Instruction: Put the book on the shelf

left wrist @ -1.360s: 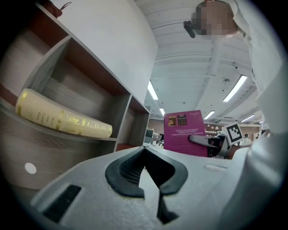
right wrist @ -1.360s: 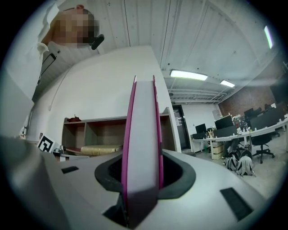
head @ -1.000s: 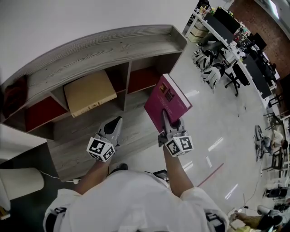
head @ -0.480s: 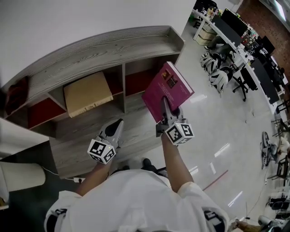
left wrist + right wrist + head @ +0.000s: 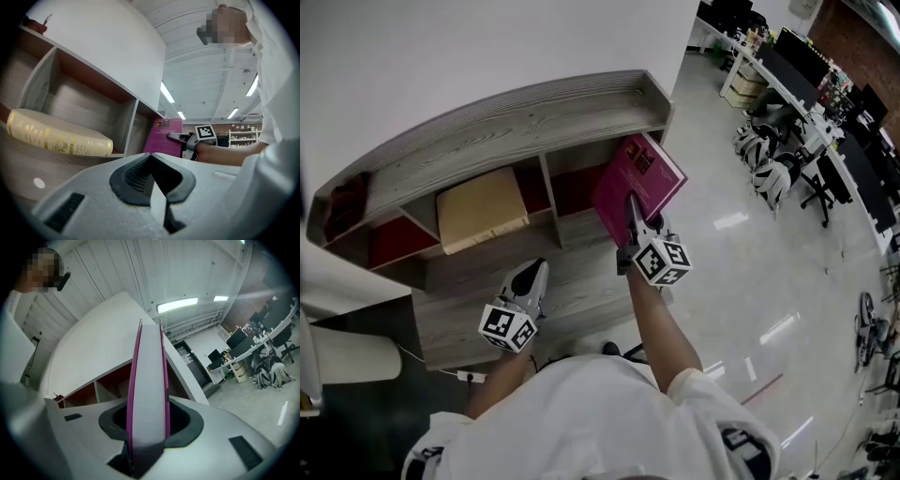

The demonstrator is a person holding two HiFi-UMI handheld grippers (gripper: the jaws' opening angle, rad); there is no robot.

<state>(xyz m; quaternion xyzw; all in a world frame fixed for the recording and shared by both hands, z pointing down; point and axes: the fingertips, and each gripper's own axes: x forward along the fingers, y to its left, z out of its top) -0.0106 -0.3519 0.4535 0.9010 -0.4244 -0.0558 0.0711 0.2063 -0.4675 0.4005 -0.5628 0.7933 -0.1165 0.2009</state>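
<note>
A magenta book point(image 5: 636, 186) stands on edge in the air, with my right gripper point(image 5: 635, 228) shut on its lower edge. It hangs just in front of the right-hand compartment of the grey wooden shelf point(image 5: 525, 117). In the right gripper view the book's page edge point(image 5: 149, 380) runs up between the jaws of the right gripper point(image 5: 146, 430). My left gripper point(image 5: 532, 279) is shut and holds nothing, low over the shelf's bottom board. The left gripper view shows the left gripper point(image 5: 152, 164), the magenta book point(image 5: 164, 136) and the right gripper point(image 5: 180, 138) to its right.
A cream book point(image 5: 481, 206) lies flat in the middle compartment, also the cream book point(image 5: 58, 137) in the left gripper view. A dark object point(image 5: 345, 199) sits on the shelf's top at the left. Desks and office chairs point(image 5: 787, 169) stand on the glossy floor to the right.
My right gripper has carried the magenta book up and closer to the right compartment. The left gripper has dropped slightly and stays shut.
</note>
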